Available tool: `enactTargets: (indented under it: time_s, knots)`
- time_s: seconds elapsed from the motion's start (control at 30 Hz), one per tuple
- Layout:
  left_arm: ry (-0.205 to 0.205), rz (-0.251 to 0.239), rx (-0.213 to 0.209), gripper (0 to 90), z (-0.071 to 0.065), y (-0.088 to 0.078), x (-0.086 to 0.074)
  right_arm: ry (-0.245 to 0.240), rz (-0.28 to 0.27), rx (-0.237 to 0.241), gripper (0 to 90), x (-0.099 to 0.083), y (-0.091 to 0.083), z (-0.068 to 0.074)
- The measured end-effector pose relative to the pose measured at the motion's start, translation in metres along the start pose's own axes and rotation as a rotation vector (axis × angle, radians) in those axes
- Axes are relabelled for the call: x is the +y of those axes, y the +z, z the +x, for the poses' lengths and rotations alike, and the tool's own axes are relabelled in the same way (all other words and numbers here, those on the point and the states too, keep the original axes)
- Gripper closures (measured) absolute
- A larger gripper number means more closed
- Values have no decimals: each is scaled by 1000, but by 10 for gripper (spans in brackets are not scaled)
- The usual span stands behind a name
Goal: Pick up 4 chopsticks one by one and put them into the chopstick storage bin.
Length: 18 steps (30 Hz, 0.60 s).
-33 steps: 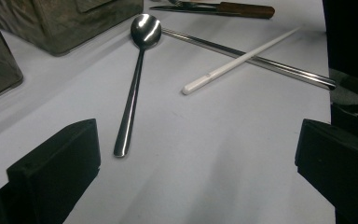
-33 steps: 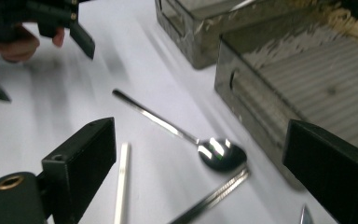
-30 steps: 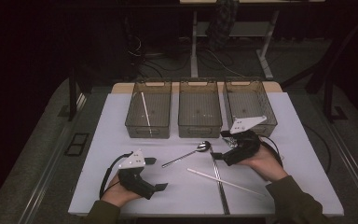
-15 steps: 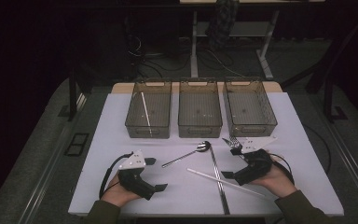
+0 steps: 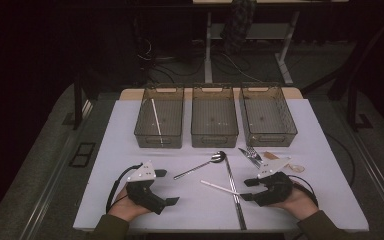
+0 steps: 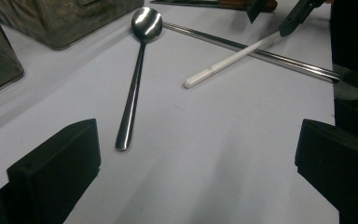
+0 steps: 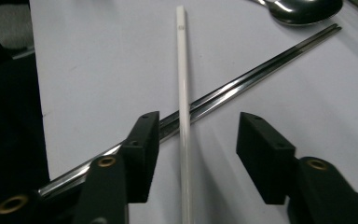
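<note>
Right gripper (image 7: 193, 140) low over table (image 5: 130, 130), jaws just been closing, pads not yet touching white chopstick (image 7: 182, 93) between them; it lies across metal chopsticks (image 7: 261, 60).

3 clear bins (image 5: 215, 122) beyond the tongs; 2 white chopsticks (image 7: 182, 93), 1 steel chopstick pair (image 7: 242, 81), 1 spoon (image 6: 137, 70), 1 fork (image 5: 253, 151).
</note>
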<state>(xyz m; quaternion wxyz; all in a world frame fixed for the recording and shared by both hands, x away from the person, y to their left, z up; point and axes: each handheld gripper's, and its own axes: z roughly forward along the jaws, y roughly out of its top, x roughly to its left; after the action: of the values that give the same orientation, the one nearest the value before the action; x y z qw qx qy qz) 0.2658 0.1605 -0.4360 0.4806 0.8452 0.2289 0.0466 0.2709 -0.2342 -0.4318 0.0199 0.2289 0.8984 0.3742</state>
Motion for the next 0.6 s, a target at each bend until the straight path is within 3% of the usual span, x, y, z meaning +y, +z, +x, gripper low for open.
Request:
enactTargets:
  time_s: [0.33,0.6]
  knots:
    - [-1,-2,-2,0,-1,0,0,-47,71,21,688,2,14,1]
    - [-3,2,-5,0,-1,1,0,-96,88,2,757,0,17,3]
